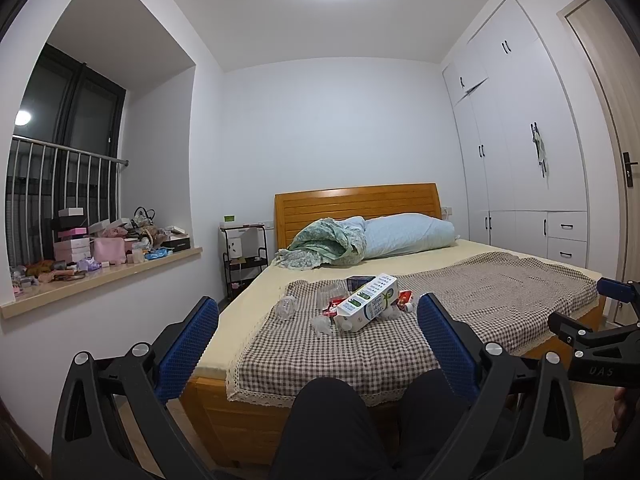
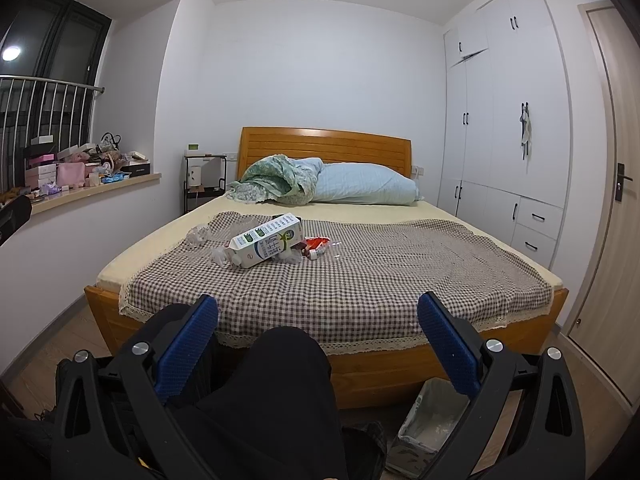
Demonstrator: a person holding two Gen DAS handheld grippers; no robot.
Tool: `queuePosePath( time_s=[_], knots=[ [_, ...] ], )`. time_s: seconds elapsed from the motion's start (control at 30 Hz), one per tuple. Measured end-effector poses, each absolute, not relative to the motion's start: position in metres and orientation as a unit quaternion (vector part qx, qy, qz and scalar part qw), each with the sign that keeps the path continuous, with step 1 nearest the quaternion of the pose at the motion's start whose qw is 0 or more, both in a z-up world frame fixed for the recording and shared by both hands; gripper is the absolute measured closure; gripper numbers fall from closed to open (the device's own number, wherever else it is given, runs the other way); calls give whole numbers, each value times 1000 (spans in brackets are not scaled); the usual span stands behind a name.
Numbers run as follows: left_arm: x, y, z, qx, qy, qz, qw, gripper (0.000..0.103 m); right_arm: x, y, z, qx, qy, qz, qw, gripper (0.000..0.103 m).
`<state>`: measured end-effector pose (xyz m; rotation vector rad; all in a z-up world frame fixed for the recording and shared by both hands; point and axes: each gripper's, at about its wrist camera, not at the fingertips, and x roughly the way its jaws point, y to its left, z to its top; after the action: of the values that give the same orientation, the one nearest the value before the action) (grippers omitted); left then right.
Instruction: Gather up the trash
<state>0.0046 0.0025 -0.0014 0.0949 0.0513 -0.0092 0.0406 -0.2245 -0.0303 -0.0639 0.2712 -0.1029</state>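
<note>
- Clearly at the outset: left gripper spread wide and carrying nothing, held back from the bed, well short of the trash.
- Right gripper likewise spread and bare, hovering low at the near end of the bed, above a dark-clothed knee; probably a resting pose ahead of the first reach.
- Lying in a loose heap on the left half of the checked cloth: a white milk carton tipped on its side, propped across smaller scraps.
- Beside the carton to the right, a red wrapper; around it, crumpled clear plastic, hard to make out in detail.
- Standing on the floor at the near right, just below the bed frame, a lined bin; likely put there so each piece travels a short way from cloth to bag.
- Heaped at the far end against the headboard, a blue pillow and a green quilt, well apart from the trash and out of the way.
- Piled on the window sill at left, boxes and bags; whether any counts as trash, cannot tell.
- Nothing collected yet, judging by the undisturbed heap.
</note>
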Motion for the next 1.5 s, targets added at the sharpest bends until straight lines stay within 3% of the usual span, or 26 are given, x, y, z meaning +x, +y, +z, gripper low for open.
queuePosePath(
  time_s=[0.8, 1.5],
  knots=[
    [15, 7, -4, 34, 34, -12, 999, 7, 44, -229, -32, -43, 130, -68, 988, 8],
    [153, 33, -36, 19, 141, -23, 990, 7, 153, -242, -46, -45, 177, -81, 980, 7]
  ],
)
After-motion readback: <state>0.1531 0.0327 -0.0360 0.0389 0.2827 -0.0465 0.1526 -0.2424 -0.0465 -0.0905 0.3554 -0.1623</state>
